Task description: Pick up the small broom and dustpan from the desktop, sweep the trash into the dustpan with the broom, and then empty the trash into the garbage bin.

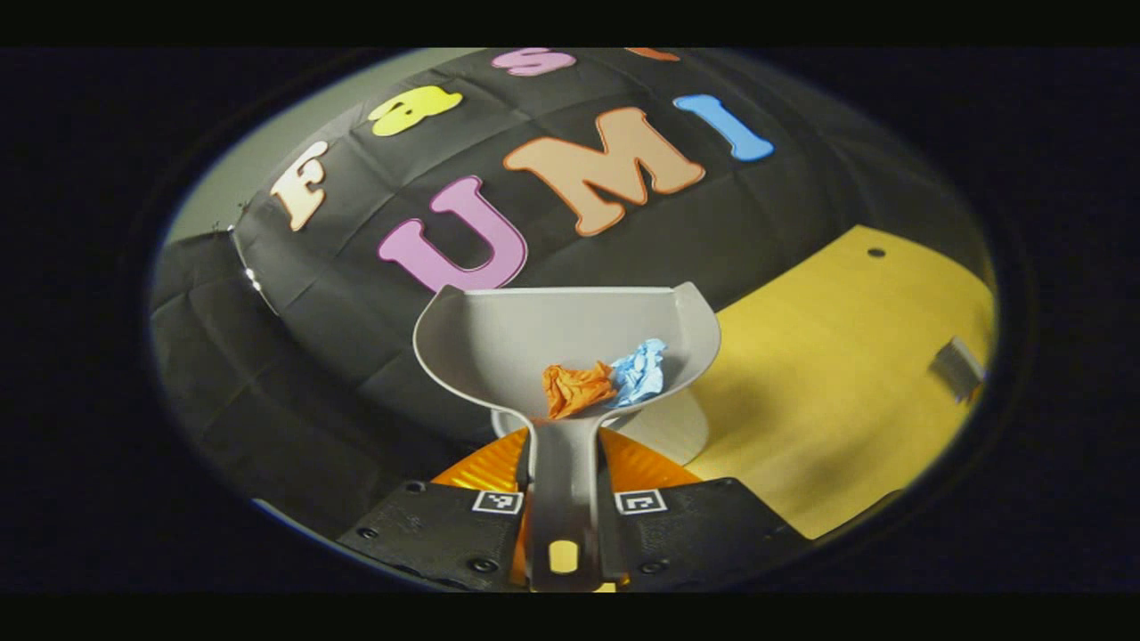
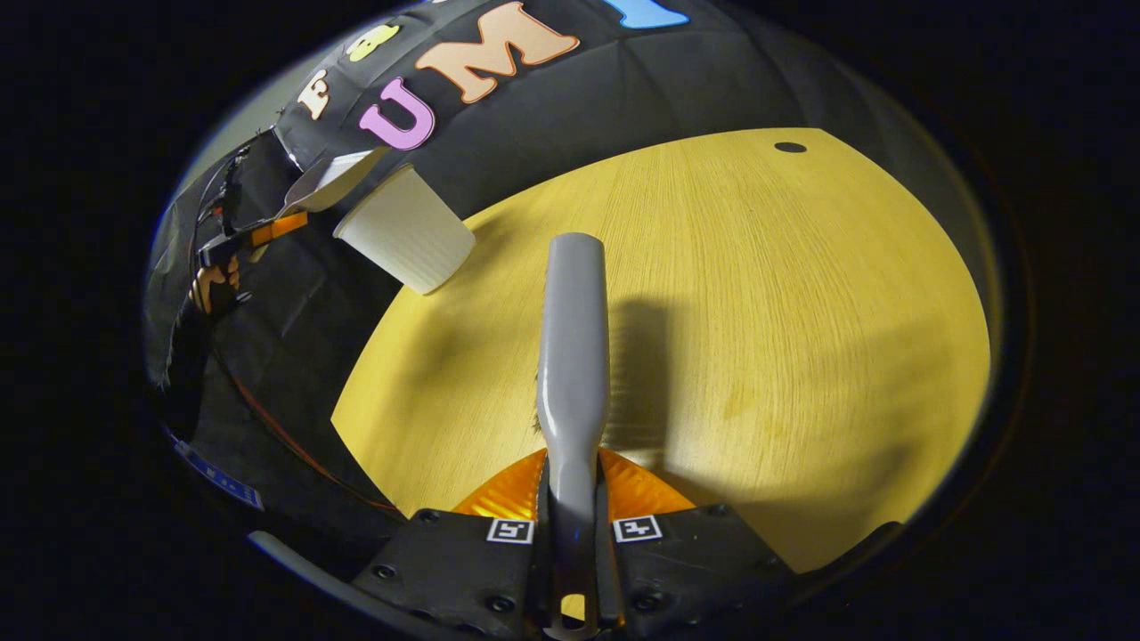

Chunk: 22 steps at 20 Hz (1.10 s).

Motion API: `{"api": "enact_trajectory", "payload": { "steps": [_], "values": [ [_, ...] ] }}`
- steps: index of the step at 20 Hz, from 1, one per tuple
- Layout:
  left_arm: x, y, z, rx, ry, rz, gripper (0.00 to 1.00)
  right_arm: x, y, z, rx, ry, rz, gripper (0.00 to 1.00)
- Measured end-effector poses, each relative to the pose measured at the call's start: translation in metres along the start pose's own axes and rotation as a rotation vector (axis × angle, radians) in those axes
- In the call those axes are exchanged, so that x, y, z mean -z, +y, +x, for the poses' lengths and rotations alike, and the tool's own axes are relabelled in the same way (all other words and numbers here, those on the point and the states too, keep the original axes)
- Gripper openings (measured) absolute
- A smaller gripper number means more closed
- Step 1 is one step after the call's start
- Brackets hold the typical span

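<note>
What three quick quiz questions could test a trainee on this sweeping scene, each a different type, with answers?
1. True or false: the dustpan is empty.
2. Which tool is the right gripper shut on? A) cup B) broom C) sponge
3. Fill in: the white garbage bin stands at the desktop's ____ edge, beside the black cloth.

Key: 1 false, it holds orange paper and blue paper; 2 B; 3 far.

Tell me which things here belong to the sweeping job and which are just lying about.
Belongs to the job:
dustpan
orange paper scrap
blue paper scrap
broom
white bin
left tool
right tool

Lying about:
small grey object at the desk's edge; cannot identify.
</note>
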<state>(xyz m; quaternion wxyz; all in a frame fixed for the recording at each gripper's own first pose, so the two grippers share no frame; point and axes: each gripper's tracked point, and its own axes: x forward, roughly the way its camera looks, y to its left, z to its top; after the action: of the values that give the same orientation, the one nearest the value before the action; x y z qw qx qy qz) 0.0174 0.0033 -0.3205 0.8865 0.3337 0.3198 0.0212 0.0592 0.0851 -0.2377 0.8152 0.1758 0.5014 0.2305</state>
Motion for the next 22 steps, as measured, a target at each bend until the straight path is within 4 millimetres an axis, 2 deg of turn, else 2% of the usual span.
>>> {"api": "enact_trajectory", "payload": {
  "steps": [1, 2, 4, 7, 8, 9, 12, 14, 17, 20, 22],
  "values": [
    [0.003, 0.002, 0.0, -0.024, 0.017, 0.048, 0.22, 0.0, 0.001, -0.002, 0.002, 0.002, -0.002, 0.17],
    [0.006, 0.0, 0.0, -0.038, 0.046, 0.106, 0.24, 0.0, 0.002, -0.002, 0.005, 0.005, -0.003, 0.17],
    [0.013, 0.004, 0.001, -0.06, 0.077, 0.217, 0.22, -0.001, 0.003, -0.004, 0.003, 0.012, -0.005, 0.17],
    [0.03, 0.016, 0.008, -0.108, 0.102, 0.405, 0.24, 0.001, 0.003, -0.006, 0.003, 0.023, -0.011, 0.17],
    [0.029, 0.02, 0.006, -0.137, 0.099, 0.488, 0.25, 0.001, 0.003, -0.006, 0.004, 0.028, -0.014, 0.17],
    [0.028, 0.024, 0.004, -0.172, 0.096, 0.584, 0.21, 0.003, 0.004, -0.007, 0.004, 0.033, -0.019, 0.17],
    [0.02, 0.022, 0.003, -0.25, 0.068, 0.855, 0.25, 0.003, 0.004, -0.008, 0.014, 0.047, -0.034, 0.17],
    [0.02, 0.021, -0.002, -0.25, 0.064, 0.942, 0.24, 0.003, 0.006, -0.01, 0.013, 0.049, -0.038, 0.17],
    [0.021, 0.021, -0.004, -0.231, 0.062, 0.861, 0.23, 0.005, 0.005, -0.009, 0.013, 0.035, -0.037, 0.17],
    [0.025, -0.001, -0.009, -0.129, 0.038, 0.436, 0.23, 0.005, 0.006, -0.008, 0.013, 0.007, -0.02, 0.17],
    [0.006, -0.026, -0.019, -0.062, -0.006, 0.194, 0.23, 0.005, 0.007, -0.007, 0.005, -0.019, -0.002, 0.17]
  ]
}}
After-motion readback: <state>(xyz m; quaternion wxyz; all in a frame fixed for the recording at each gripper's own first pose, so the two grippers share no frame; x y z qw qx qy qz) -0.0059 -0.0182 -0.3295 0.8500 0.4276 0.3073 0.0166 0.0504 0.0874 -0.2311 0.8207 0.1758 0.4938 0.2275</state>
